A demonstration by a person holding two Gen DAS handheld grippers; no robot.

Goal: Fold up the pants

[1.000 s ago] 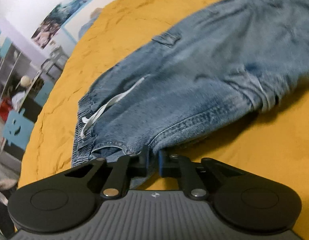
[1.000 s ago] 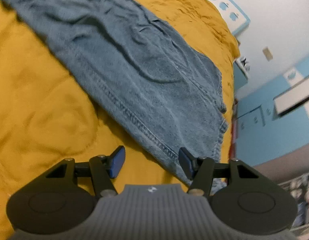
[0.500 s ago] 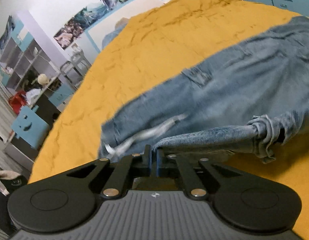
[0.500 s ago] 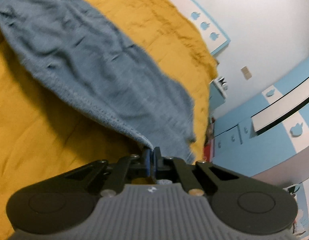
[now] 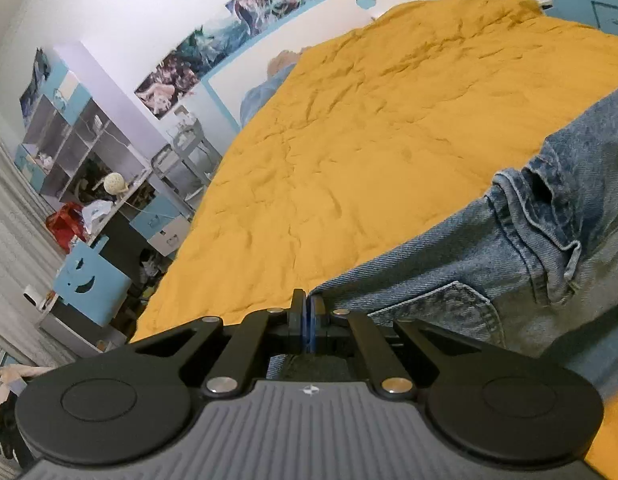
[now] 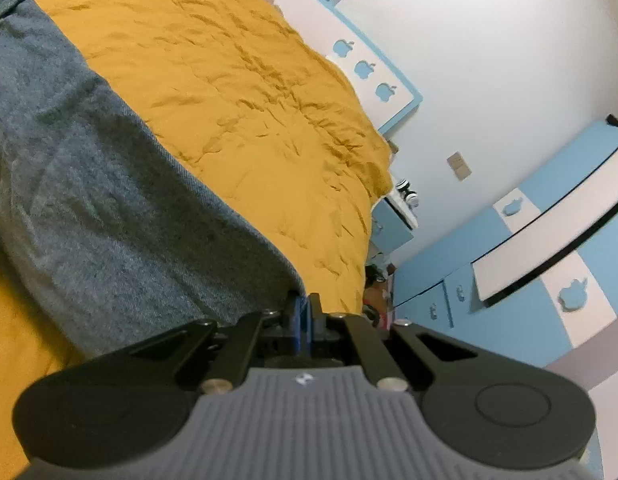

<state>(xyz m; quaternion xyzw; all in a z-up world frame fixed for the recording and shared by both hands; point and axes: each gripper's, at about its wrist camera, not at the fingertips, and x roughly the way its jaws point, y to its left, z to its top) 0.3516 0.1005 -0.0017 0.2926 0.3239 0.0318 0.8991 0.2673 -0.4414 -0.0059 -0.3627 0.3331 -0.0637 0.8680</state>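
The blue denim pants (image 5: 509, 264) hang lifted over the yellow bedspread (image 5: 369, 140). My left gripper (image 5: 308, 312) is shut on an edge of the denim near a patch pocket; the cloth stretches off to the right, with a rolled cuff bunched there. In the right wrist view my right gripper (image 6: 303, 312) is shut on the pants (image 6: 109, 200) at a corner; the cloth runs away to the left above the bedspread (image 6: 249, 92). What lies under the lifted cloth is hidden.
The bed's left side borders shelves (image 5: 81, 140), a blue box with a smiley cut-out (image 5: 89, 284) and floor clutter. Beyond the bed's right side stand a nightstand (image 6: 393, 216) and blue cabinets (image 6: 529, 260). A white and blue headboard (image 6: 373, 68) closes the far end.
My right gripper has shut on the pants' edge. Both grippers have lifted the denim off the bed, and the views now tilt up toward the far wall.
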